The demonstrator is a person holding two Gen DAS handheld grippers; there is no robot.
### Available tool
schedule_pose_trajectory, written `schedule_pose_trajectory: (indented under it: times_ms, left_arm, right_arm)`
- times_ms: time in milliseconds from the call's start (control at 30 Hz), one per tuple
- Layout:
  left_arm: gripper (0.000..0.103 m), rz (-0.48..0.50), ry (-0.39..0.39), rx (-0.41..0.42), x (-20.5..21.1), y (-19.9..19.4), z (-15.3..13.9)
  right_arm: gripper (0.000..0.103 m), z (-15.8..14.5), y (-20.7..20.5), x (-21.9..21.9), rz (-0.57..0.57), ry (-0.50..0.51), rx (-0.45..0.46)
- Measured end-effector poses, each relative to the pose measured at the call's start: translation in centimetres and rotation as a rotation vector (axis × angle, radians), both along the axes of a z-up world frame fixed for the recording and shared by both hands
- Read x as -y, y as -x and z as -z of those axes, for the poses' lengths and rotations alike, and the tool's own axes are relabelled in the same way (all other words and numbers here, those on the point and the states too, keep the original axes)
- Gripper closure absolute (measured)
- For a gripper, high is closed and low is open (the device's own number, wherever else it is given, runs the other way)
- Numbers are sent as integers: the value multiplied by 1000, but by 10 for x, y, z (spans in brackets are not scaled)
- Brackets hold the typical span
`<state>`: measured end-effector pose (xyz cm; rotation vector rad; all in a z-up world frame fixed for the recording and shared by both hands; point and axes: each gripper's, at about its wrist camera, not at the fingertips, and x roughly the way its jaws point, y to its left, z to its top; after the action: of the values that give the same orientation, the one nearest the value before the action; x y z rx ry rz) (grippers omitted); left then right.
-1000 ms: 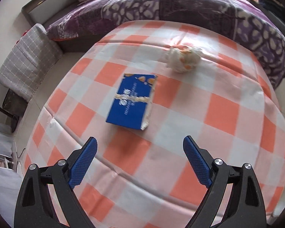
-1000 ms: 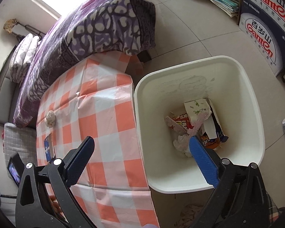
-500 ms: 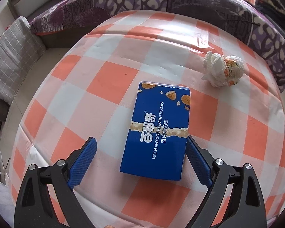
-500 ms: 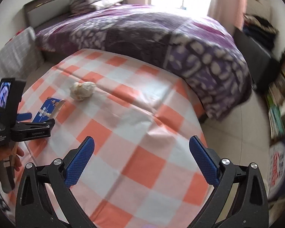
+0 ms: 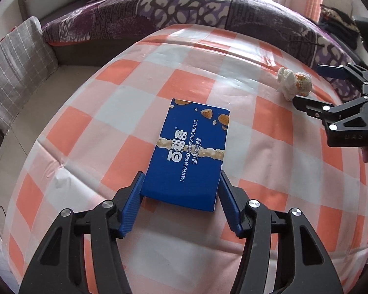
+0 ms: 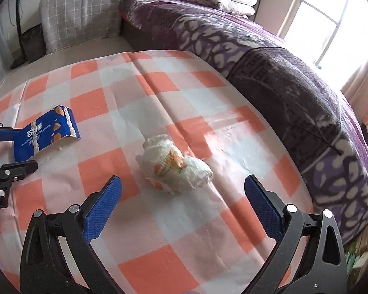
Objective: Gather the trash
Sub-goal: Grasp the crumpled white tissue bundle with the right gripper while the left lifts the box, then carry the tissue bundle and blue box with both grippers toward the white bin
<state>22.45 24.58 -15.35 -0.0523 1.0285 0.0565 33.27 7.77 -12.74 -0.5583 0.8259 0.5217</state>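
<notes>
Left gripper clamped on biscuit box, 6 o'clock on table. Right gripper spread wide, crumpled wrapper at 12 o'clock, ungrasped. Both items uncollected.

Checked orange-white tablecloth beside purple-quilted bed, bright window behind.

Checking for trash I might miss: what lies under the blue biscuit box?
The biscuit box lies flat on the checkered tablecloth; anything beneath it is covered.
</notes>
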Motion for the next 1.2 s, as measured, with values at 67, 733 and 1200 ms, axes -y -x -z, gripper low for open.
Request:
schedule_pose_trajectory:
  times_ms: [67,733,1200]
  left_arm:
    - [46,-10,13,14,-3,2,0]
    - [47,-155,-7,55,-14,40,-51]
    - [47,-277,10,108,6,124,-148]
  right_arm:
    - [10,6,-7,-6,3,4,-21]
    - [60,-39,51,18,327,-274,-94]
    - [59,-98,154,62,496,-401,-124]
